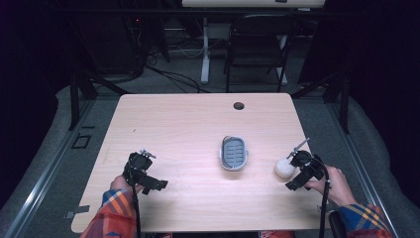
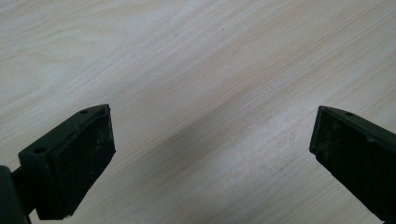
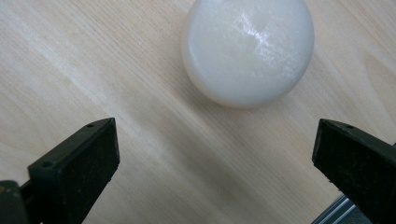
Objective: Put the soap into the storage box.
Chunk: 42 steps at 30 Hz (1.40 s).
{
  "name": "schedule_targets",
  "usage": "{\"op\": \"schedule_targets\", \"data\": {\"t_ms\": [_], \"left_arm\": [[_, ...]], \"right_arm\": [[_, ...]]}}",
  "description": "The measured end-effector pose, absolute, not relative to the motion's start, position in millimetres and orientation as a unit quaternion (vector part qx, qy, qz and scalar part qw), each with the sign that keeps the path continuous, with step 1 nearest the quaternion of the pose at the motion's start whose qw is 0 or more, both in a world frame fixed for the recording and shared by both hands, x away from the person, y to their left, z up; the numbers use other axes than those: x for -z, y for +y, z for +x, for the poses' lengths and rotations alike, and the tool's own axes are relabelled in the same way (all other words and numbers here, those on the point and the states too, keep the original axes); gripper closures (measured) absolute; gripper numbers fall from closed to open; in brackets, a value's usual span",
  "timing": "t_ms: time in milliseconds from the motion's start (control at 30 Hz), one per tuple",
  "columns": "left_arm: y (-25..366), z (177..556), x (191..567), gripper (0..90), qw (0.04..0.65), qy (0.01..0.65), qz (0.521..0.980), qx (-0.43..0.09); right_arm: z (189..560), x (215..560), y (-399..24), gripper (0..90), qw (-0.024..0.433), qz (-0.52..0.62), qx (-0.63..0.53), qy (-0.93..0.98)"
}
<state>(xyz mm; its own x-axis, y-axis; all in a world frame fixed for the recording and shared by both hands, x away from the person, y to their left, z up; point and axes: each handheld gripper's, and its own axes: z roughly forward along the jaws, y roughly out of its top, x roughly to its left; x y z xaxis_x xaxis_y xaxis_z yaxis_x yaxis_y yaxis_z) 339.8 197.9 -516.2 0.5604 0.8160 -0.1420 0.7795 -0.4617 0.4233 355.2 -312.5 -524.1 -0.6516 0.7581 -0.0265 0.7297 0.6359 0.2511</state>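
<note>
From above, we see a pale wooden tabletop with a round cable hole near its far edge. A small grey oval basket with a slotted floor sits near the middle of the tabletop, slightly to the right. A white ball rests on the wood to the right of the basket, apart from it.

The right tongs lie just beside the ball on its right side, held by a hand that enters from the lower right in a plaid sleeve. In the right gripper view we see these tongs spread wide apart and released, with the ball lying ahead of the jaw tips and touching neither jaw.

The left tongs hover near the left front part of the tabletop, well apart from the basket. In the left gripper view we see these tongs likewise spread wide and released, with bare wood grain between the jaws.

Beyond the tabletop, a dark folding chair stands on the floor beside a white table leg.
</note>
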Motion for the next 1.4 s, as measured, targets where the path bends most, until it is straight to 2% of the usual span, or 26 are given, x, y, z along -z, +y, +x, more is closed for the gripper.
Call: {"op": "schedule_targets", "data": {"t_ms": [433,833,933,1267,1400], "left_arm": [[198,340,516,0.0,0.224,0.467,0.854,-0.039],[198,340,516,0.1,0.224,0.466,0.855,-0.039],[197,340,516,0.0,0.224,0.467,0.855,-0.038],[197,340,517,0.0,0.223,0.467,0.855,-0.038],[197,340,516,0.0,0.223,0.467,0.855,-0.037]], "right_arm": [[372,518,-309,0.1,0.058,0.397,-0.1,0.91],[388,521,-303,2.7,0.053,0.403,-0.097,0.909],[391,524,-301,0.0,0.053,0.419,-0.103,0.901],[400,526,-297,0.1,0.047,0.415,-0.096,0.903],[403,528,-293,2.5,0.045,0.41,-0.086,0.907]]}}
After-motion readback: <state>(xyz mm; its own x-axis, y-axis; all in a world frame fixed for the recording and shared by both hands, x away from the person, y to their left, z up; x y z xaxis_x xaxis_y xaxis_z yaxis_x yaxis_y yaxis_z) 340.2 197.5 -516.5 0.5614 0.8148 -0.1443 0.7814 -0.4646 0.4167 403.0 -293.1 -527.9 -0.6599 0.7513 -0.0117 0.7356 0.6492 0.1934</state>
